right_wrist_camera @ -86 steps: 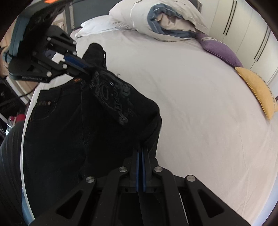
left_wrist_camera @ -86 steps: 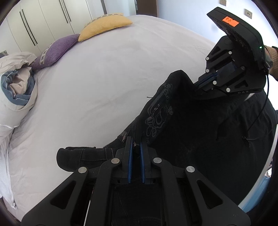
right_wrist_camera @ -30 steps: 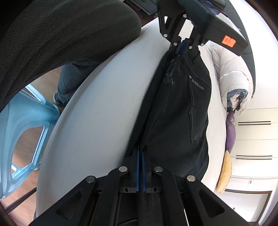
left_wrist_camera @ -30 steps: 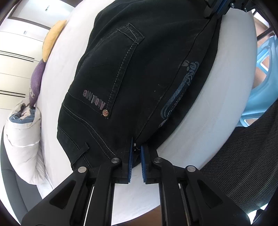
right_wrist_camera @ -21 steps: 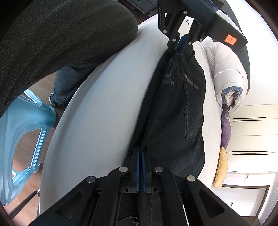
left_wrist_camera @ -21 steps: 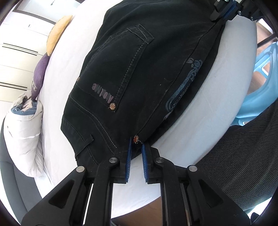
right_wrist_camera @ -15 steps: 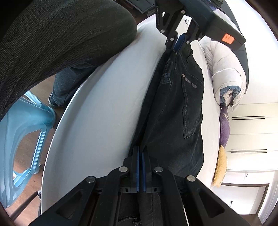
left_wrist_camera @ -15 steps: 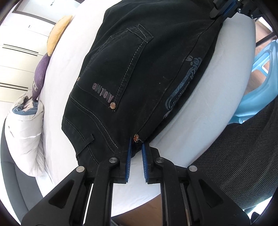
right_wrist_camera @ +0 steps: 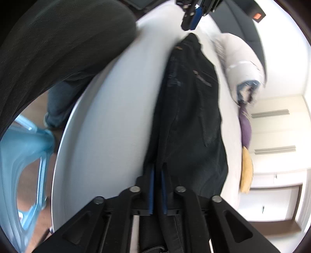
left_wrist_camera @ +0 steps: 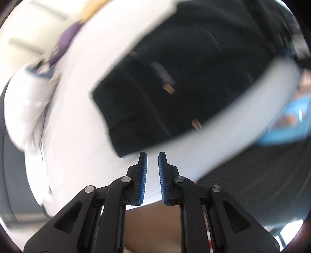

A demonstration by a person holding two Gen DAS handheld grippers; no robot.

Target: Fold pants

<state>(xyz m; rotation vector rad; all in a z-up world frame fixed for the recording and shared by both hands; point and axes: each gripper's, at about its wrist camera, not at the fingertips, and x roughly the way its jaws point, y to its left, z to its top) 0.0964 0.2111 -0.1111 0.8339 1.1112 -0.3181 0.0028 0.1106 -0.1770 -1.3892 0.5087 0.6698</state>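
Note:
The black pants lie flat on the white bed, folded lengthwise, back pocket up. My left gripper is open and empty, just off the pants' waist corner near the bed edge. In the right wrist view the pants stretch away from my right gripper, whose blue pads stand slightly apart with the pants' edge still between them. The left gripper shows at the far end, clear of the waist. Both views are motion-blurred.
A white duvet bundle, a purple cushion and a yellow cushion lie along the far side of the bed. A blue plastic chair stands by the bed edge. The person's dark-clothed body is close.
My left gripper has opened, let go of the waist and pulled back off the pants. My right gripper's pads have parted slightly. The pants now rest on the bed.

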